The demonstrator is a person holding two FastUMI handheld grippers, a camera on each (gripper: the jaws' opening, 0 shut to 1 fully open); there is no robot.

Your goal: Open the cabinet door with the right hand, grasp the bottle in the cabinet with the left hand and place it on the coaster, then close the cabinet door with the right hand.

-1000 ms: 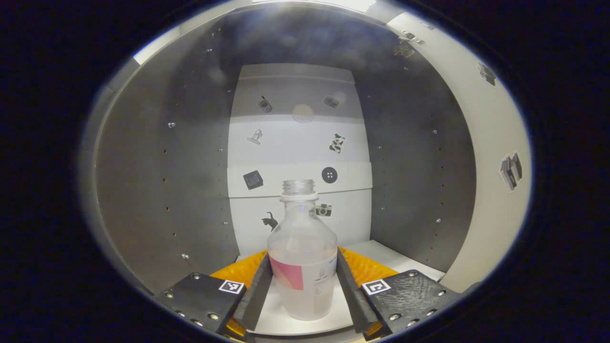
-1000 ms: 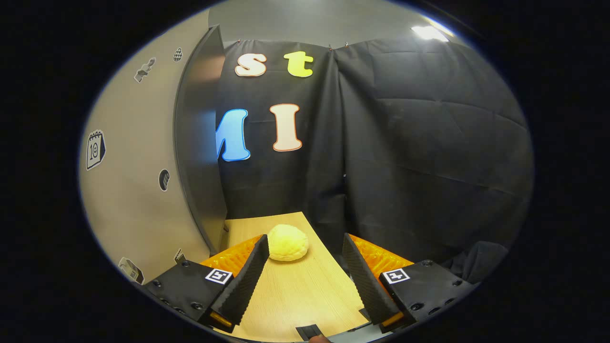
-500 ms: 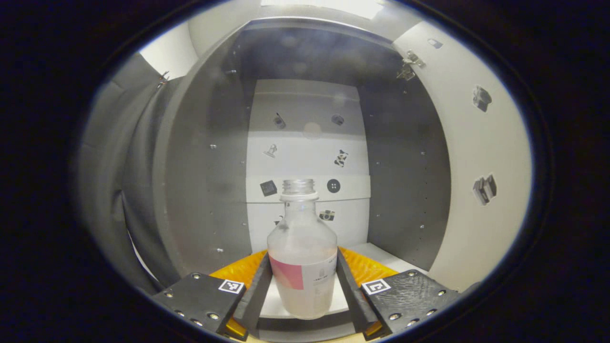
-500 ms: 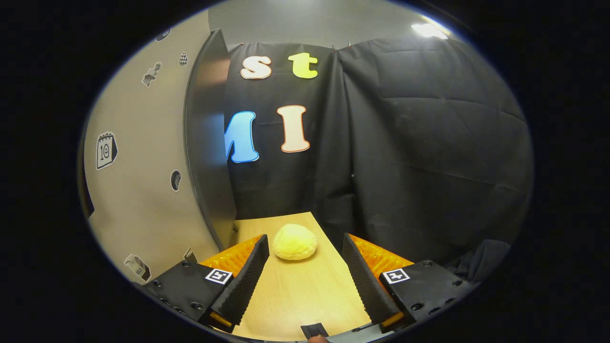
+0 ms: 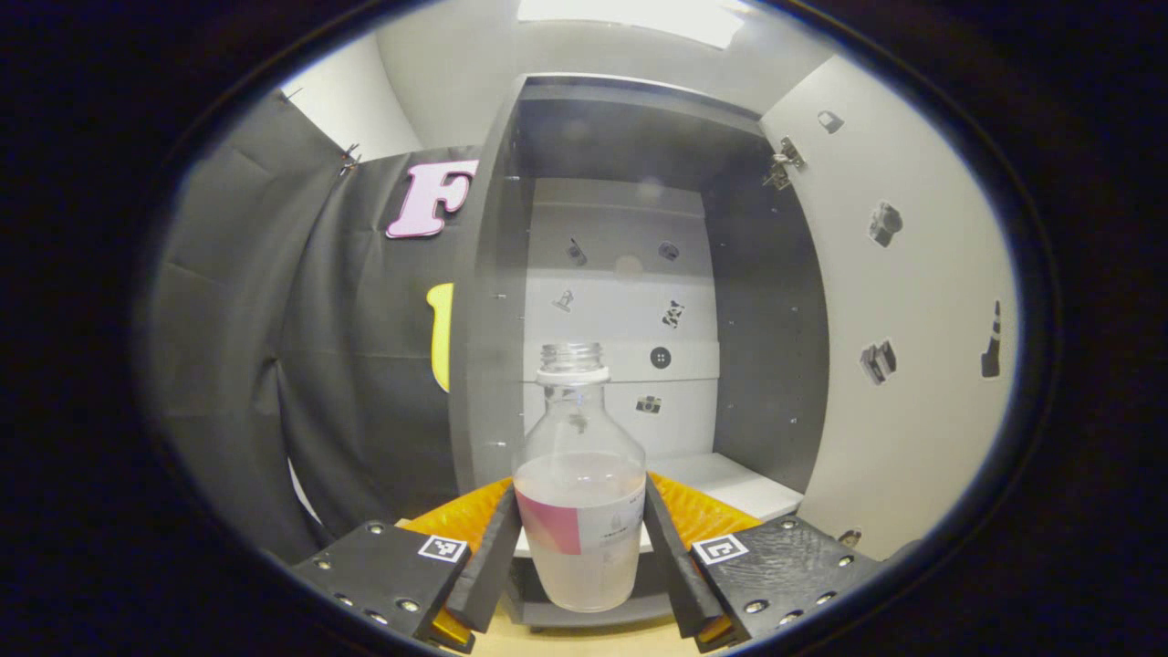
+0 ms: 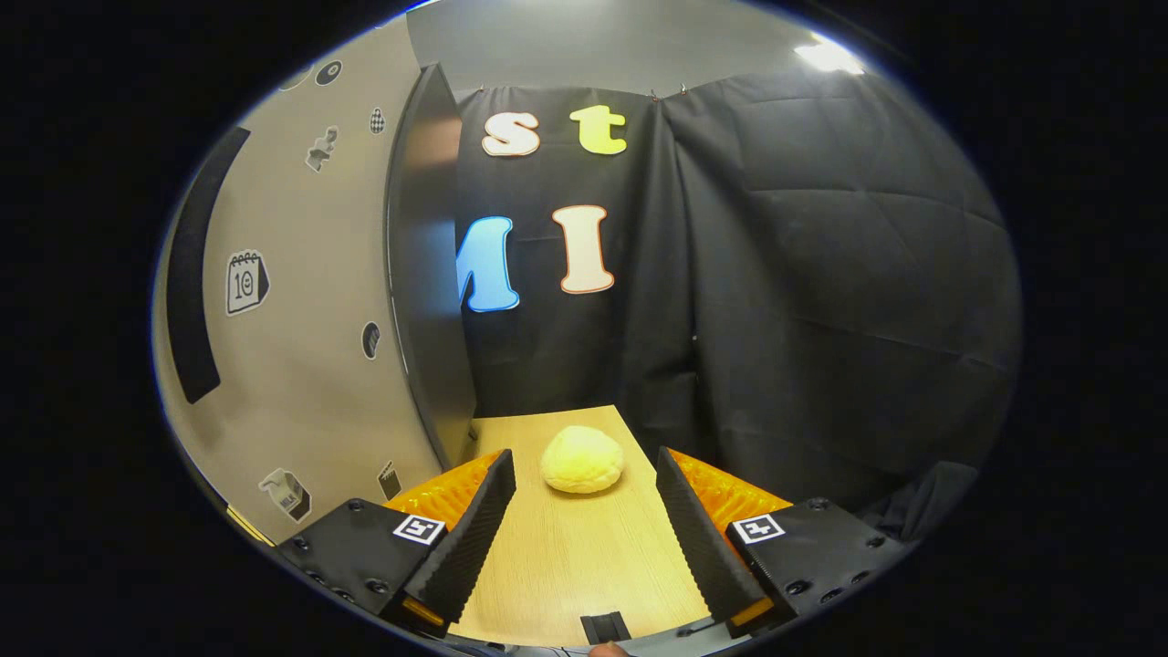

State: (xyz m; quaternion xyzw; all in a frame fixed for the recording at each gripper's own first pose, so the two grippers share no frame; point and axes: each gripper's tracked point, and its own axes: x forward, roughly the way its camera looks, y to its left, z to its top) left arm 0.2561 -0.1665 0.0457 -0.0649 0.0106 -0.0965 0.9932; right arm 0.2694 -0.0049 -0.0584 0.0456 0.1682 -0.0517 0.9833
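Your left gripper (image 5: 581,547) is clamped on the bottle (image 5: 579,511): both fingers press against its lower body, one on each side, at the height of the pink-and-white label. The bottle stands upright between them, uncapped, with clear liquid filling it to about the shoulder. Its base hangs in front of the cabinet's (image 5: 766,365) front edge, above the wooden tabletop (image 5: 584,643) that shows as a strip at the bottom of the left gripper view, and it touches neither. Behind the bottle you look into the cabinet, with its dark side walls, white shelf floor and white back panel dotted with small stickers. The cabinet door (image 5: 912,328) stands swung out on the right of that view, hinges visible at its top.

Your right gripper (image 6: 584,538) is released, its fingers spread wide apart with nothing between them. It hovers over the tabletop (image 6: 566,566), pointing toward the far edge by the black cloth wall. A yellow rounded lump (image 6: 582,459) lies on the tabletop near that far edge, ahead of the fingers and apart from them. The door (image 6: 301,301) rises on the left of that view.
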